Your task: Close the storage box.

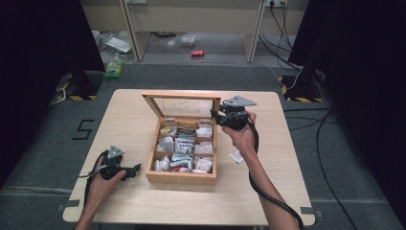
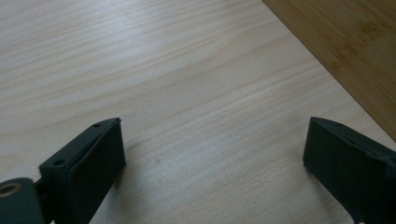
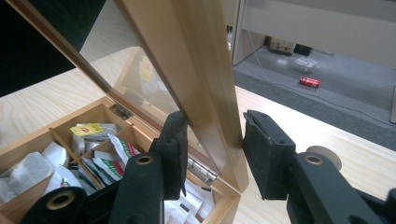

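The right gripper (image 3: 212,154) has its jaws astride the side frame of the raised glass lid (image 3: 196,74), one touching, the other apart. The wooden tea box (image 1: 181,177) sits mid-table (image 1: 129,201). The left gripper (image 2: 212,168) rests nearby, jaws wide and empty.

Even overhead light falls on the table (image 1: 143,201), while the room either side of it sinks into black. Beside the wooden box (image 3: 224,205), its lid frame (image 3: 196,70) smears with blur; shadows stay soft.
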Demonstrator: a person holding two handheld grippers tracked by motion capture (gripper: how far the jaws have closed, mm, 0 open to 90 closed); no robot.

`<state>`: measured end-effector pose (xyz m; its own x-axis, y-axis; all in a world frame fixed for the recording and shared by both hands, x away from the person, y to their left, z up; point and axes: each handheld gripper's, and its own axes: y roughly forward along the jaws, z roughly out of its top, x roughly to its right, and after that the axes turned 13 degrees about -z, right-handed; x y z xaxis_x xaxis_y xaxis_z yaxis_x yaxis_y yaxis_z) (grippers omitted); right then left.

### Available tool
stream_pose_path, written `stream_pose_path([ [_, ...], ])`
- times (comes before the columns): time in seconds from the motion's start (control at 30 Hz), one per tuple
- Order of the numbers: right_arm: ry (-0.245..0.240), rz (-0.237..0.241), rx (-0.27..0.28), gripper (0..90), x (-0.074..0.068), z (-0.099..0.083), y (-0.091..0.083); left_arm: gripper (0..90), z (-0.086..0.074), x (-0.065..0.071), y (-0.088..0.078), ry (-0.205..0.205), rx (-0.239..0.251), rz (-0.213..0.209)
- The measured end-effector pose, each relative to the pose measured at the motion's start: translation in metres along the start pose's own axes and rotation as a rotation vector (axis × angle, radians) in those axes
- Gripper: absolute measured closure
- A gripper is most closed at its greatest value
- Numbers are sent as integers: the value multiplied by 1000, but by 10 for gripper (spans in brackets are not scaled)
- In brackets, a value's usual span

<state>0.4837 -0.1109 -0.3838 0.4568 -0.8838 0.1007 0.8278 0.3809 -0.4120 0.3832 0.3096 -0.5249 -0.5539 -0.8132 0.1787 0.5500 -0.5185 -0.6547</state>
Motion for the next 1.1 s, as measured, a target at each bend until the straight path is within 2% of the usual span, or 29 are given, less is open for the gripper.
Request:
stream_pose_path([
  [0.27, 1, 11, 15, 584, -5, -1, -12, 49, 0, 0, 0, 0, 1, 1],
  [0.43, -25, 18, 14, 570, -8, -2, -20, 50, 0, 0, 0, -1, 2, 1],
  [0.63, -29, 31, -3, 561, -11, -6, -25, 50, 0, 0, 0, 0, 2, 1],
  [0.77, -14, 51, -26, 542, -12, -12, -29, 50, 0, 0, 0, 0, 2, 2],
  [1.1, -27, 69, -63, 541, -17, -22, -37, 50, -1, 0, 0, 1, 2, 3],
])
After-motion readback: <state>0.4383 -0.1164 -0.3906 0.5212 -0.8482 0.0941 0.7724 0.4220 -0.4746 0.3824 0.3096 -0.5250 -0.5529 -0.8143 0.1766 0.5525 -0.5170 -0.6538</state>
